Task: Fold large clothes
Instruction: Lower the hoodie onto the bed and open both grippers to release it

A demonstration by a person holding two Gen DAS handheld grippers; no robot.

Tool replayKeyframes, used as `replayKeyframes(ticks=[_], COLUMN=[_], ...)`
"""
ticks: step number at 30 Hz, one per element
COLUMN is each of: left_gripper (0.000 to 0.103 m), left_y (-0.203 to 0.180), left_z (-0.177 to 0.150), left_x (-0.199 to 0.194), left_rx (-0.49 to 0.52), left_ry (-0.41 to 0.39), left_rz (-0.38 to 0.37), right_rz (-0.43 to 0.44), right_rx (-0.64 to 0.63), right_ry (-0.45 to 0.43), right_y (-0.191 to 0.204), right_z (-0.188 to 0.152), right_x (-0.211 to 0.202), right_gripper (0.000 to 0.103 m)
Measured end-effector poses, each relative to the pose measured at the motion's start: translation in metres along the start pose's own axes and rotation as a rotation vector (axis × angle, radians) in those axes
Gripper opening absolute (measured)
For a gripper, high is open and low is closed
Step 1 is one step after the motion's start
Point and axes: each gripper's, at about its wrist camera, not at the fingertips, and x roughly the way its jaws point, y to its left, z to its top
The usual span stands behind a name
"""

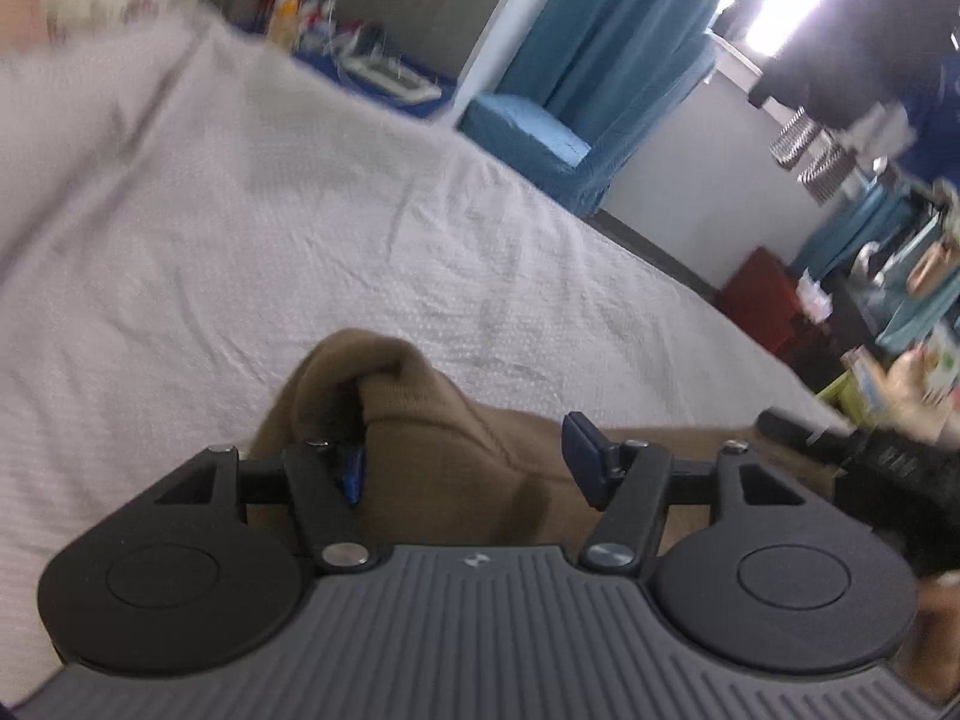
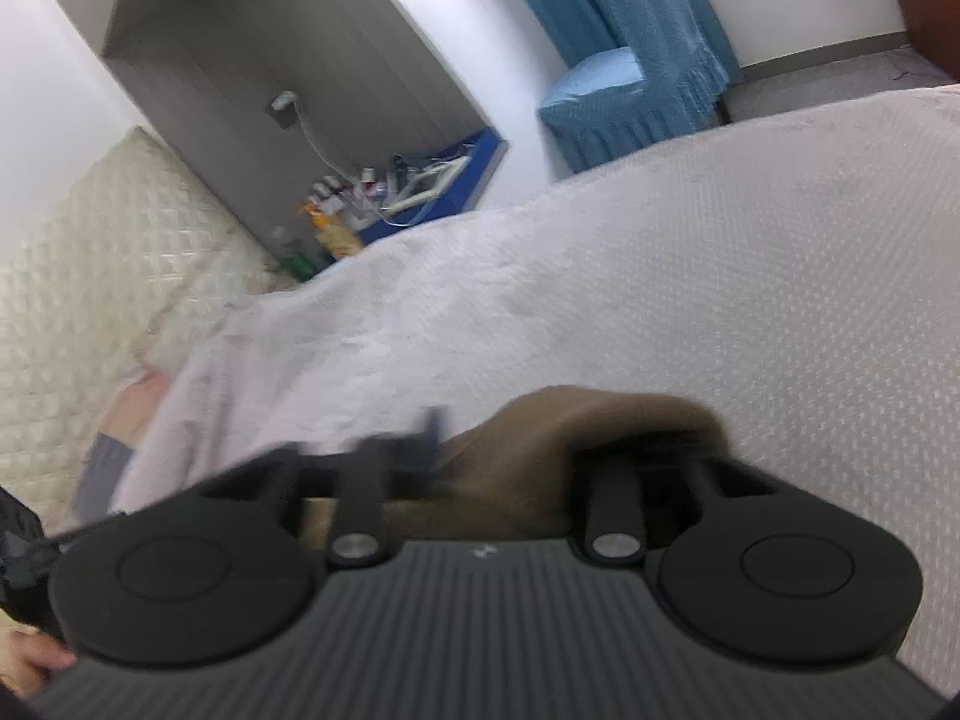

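A brown knit garment (image 1: 456, 450) lies bunched on the white bedspread (image 1: 300, 228). In the left wrist view my left gripper (image 1: 471, 456) has its blue-padded fingers spread wide, with a fold of the garment between them and draped over the left finger. In the right wrist view my right gripper (image 2: 570, 450) is blurred by motion. Its fingers stand apart with the brown garment (image 2: 540, 456) bunched between them and over the right finger. The right gripper also shows at the right edge of the left wrist view (image 1: 840, 438).
The bed's white bedspread (image 2: 690, 276) fills both views. A quilted headboard (image 2: 78, 276) stands at one end. A blue cluttered side table (image 2: 420, 192), a blue covered chair (image 1: 534, 138) and blue curtains (image 2: 630, 12) stand beyond the bed. A red stool (image 1: 762, 294) stands on the floor.
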Motion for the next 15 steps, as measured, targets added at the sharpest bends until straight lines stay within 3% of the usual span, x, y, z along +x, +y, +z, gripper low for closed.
replayKeyframes(ticks=[4,8,15], left_gripper=[0.071,0.071,0.071], left_y=[-0.012,-0.026,-0.072], left_z=[-0.015,-0.040,-0.109], left_x=[-0.055,-0.124,-0.253], left_rx=[0.022,0.033,0.095], left_ry=[-0.046,-0.079,-0.132], left_rz=[0.048,0.062,0.071], right_rz=[-0.055,-0.015,-0.013], right_rx=[-0.054,-0.010,-0.180], right_ry=[-0.041,-0.090,-0.134], right_y=[0.022,0.033,0.096], right_z=[-0.009,-0.023,-0.070], right_x=[-0.038,-0.093,-0.203], right_gripper=[0.069,0.069,0.069])
